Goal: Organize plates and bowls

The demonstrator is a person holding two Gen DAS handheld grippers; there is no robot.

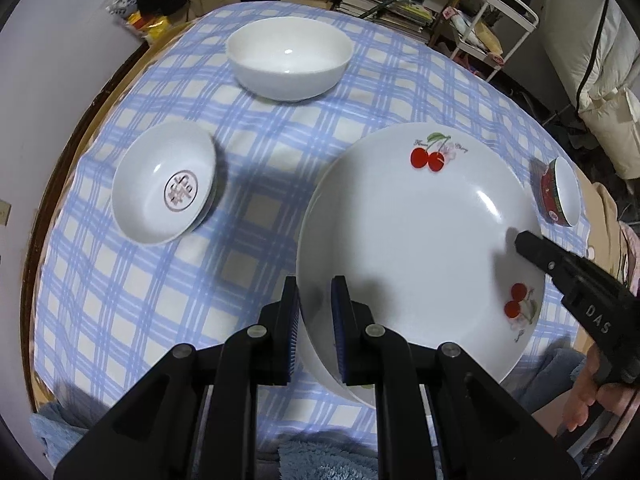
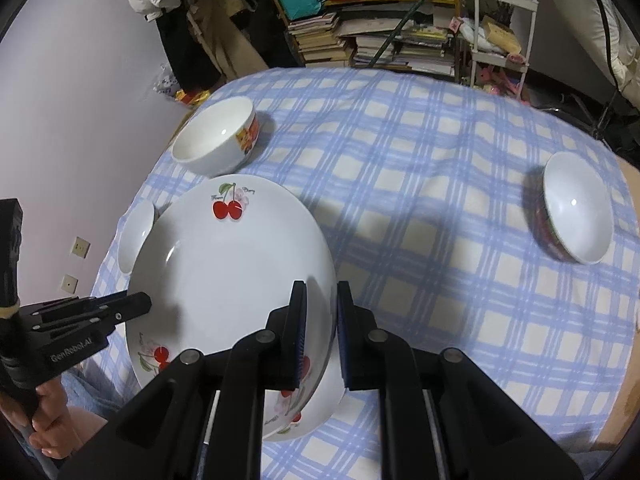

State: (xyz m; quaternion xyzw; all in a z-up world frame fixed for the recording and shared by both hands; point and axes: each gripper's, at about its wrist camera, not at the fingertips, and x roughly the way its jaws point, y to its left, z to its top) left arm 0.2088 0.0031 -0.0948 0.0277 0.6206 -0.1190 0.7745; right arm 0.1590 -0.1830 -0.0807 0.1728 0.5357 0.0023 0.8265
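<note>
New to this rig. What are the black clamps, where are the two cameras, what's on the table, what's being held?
There is no robot here: a person holds one two-finger gripper in each hand, with a fisheye camera on each looking forward along its fingers.

In the left wrist view, the left gripper has its blue pads closed on the near left rim of the large white cherry-print plate. In the right wrist view, the right gripper clamps the opposite rim.

On the blue-and-white checked tablecloth sit a plain white deep bowl, a shallow white dish with a round emblem and a small red-patterned bowl.
</note>
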